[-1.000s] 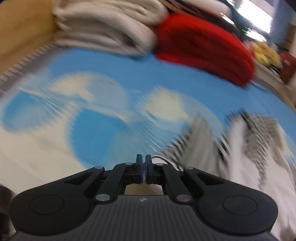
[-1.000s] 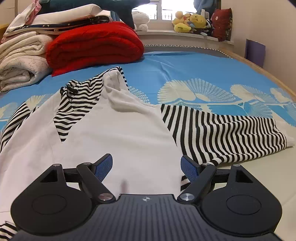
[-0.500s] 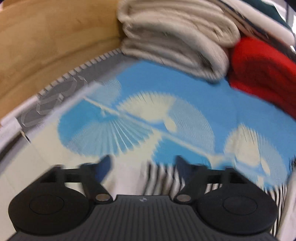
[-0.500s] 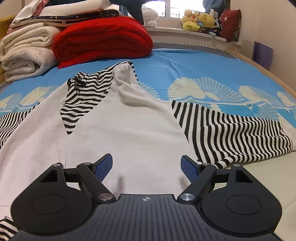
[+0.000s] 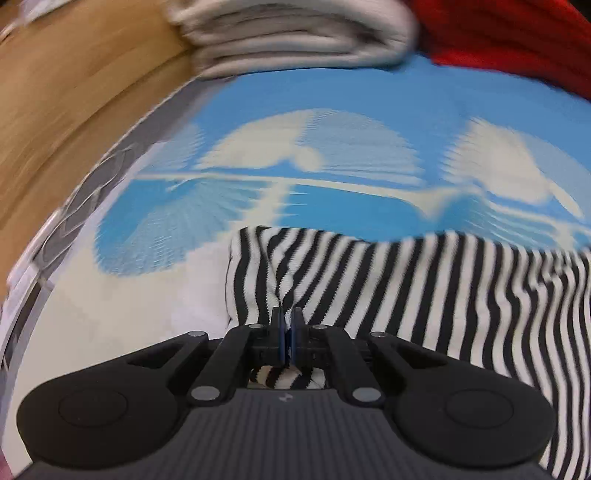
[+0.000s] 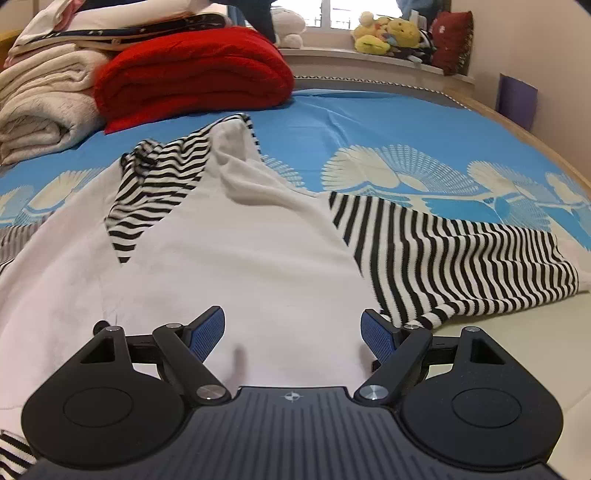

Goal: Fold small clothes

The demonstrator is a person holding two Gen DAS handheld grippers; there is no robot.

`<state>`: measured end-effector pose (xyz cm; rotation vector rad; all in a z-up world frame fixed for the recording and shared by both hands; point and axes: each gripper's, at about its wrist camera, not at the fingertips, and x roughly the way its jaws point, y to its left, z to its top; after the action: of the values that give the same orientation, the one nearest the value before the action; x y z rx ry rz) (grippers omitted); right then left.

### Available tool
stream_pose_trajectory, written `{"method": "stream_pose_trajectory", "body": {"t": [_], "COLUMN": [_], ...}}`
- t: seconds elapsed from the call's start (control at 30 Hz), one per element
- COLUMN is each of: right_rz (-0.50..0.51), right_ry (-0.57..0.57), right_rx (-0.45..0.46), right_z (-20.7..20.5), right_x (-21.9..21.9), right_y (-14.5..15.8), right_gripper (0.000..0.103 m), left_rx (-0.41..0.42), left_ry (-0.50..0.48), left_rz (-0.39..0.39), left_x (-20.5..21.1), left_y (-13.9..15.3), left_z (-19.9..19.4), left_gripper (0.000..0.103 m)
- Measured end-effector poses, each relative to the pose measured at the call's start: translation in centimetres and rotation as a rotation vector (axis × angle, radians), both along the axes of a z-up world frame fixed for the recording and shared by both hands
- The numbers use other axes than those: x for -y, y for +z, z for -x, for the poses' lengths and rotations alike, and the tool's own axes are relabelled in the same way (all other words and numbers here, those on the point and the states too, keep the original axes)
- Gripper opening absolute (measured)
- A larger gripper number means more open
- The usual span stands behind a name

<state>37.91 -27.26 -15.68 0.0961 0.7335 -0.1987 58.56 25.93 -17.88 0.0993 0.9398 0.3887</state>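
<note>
1. The left gripper [image 5: 287,325] has its jaws pressed together on a fold of the striped sleeve [image 5: 406,280], pinching the cloth near its cuff end.
2. The right gripper [image 6: 293,328] has its jaws spread wide, hanging over the white body of the top [image 6: 229,258] without gripping it.
3. The top lies spread on the blue bedsheet [image 6: 388,125], white front up, with its striped collar part [image 6: 159,184] rumpled toward the far side.
4. The other striped sleeve [image 6: 461,258] stretches out to the right of the white body, flat on the sheet.
5. A folded red blanket [image 6: 192,85] sits at the far end, touching a pile of cream towels [image 6: 40,110] to its left.
6. Soft toys [image 6: 388,35] line the window ledge beyond.
</note>
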Motion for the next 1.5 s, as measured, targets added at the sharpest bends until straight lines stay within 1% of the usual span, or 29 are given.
{"method": "stream_pose_trajectory", "body": {"t": [0.07,0.1,0.13,0.2,0.27,0.3,0.33,0.4,0.47,0.53,0.57,0.67,0.73,0.8,0.87,0.9,0.93,0.97,1.03,1.1,1.13,1.17,1.2,1.23,1.27,1.33,1.37,1.43,1.5], "right_rz": [-0.014,-0.026,-0.041,-0.104,-0.204,-0.267,-0.342,-0.431,-0.461,-0.469,-0.494,-0.532,-0.498,-0.462,-0.475,-0.481,-0.446,-0.383,-0.303,-0.250,-0.203,-0.159,-0.131,-0.113,-0.105,-0.087,-0.065,-0.082,-0.193], "right_ry": [-0.009,-0.011,-0.014,-0.012,-0.009,-0.008,-0.001,0.004,0.045,0.074,0.074,0.026,-0.027,-0.088,-0.136,-0.126,-0.102,-0.027,0.129,0.347,0.467,0.589,0.665,0.718,0.762,0.769,0.734,0.631,0.483], "right_rx": [-0.007,-0.013,-0.017,-0.003,0.057,0.083,0.104,0.111,0.122,0.120,0.110,0.046,0.005,-0.039,-0.089,-0.086,-0.084,-0.080,-0.012,0.051,0.081,0.070,0.015,-0.049,-0.148,-0.340,-0.379,-0.300,-0.175], "right_z": [-0.1,-0.1,-0.2,-0.3,-0.6,-1.0,-2.0,-5.2,-10.0,-14.8,-17.7,-24.6,-28.1,-31.3,-33.6,-34.1,-34.3,-34.0,-31.3,-25.7,-22.0,-17.5,-13.8,-10.5,-6.9,-2.7,-1.1,0.0,-1.1], "right_x": [0.4,0.5,0.7,1.2,2.3,3.1,4.0,5.4,6.1,6.2,6.2,5.4,4.5,3.6,3.2,2.8,2.2,1.2,-0.6,-2.1,-2.8,-3.3,-3.5,-3.4,-2.9,-1.6,-0.6,1.7,4.5], "right_y": [-0.1,-0.2,-0.3,0.1,1.5,2.3,3.3,5.1,7.1,8.3,8.5,7.3,6.1,4.4,2.5,1.9,1.6,1.6,2.4,3.5,3.9,3.7,2.9,1.9,0.3,-2.4,-2.9,-1.6,1.2], "right_gripper": [0.082,0.082,0.082,0.082,0.083,0.084,0.085,0.087,0.090,0.091,0.092,0.092,0.092,0.092,0.081,0.035,0.001,0.002,0.001,0.001,0.001,0.001,0.001,0.002,0.003,0.013,0.019,0.061,0.076], "left_rx": [0.034,0.051,0.054,0.075,0.111,0.131,0.173,0.244,0.273,0.301,0.290,0.224,0.193,0.187,0.194,0.192,0.197,0.202,0.217,0.240,0.251,0.259,0.264,0.264,0.263,0.262,0.259,0.248,0.237], "left_ry": [0.041,0.060,0.070,0.055,-0.013,-0.033,-0.051,-0.067,-0.072,-0.072,-0.078,-0.072,-0.025,0.018,0.041,0.050,0.052,0.053,0.054,0.052,0.056,0.058,0.059,0.062,0.064,0.071,0.071,0.072,0.077], "left_rz": [0.087,0.133,0.153,0.195,0.241,0.255,0.263,0.260,0.265,0.290,0.282,0.253,0.230,0.229,0.228,0.233,0.243,0.247,0.251,0.258,0.265,0.277,0.292,0.303,0.309,0.309,0.307,0.302,0.299], "left_x": [-1.7,-2.1,-2.1,-1.0,1.2,2.3,3.6,6.1,7.8,9.0,9.4,9.2,8.2,6.9,5.8,5.3,4.9,4.8,4.5,4.5,4.4,4.4,4.3,4.4,4.5,4.7,4.8,5.0,5.0], "left_y": [0.1,0.3,0.6,2.1,4.5,5.8,7.3,9.0,9.7,9.3,8.6,6.1,4.6,3.8,3.6,3.5,3.5,3.8,4.2,4.8,5.1,5.3,5.5,5.5,5.5,5.4,5.4,5.1,4.8], "left_z": [0.5,0.9,1.2,2.4,4.6,5.6,7.4,10.4,12.3,13.1,12.9,11.1,9.9,8.9,8.6,8.5,8.5,8.7,8.9,9.2,9.4,9.6,9.7,9.7,9.7,9.8,9.9,9.9,9.9], "left_gripper": [0.009,0.023,0.048,0.061,0.076,0.093,0.102,0.103,0.103,0.103,0.103,0.103,0.102,0.102,0.102,0.102,0.102,0.102,0.102,0.102,0.102,0.102,0.102,0.102,0.102,0.102,0.102,0.102,0.102]}}
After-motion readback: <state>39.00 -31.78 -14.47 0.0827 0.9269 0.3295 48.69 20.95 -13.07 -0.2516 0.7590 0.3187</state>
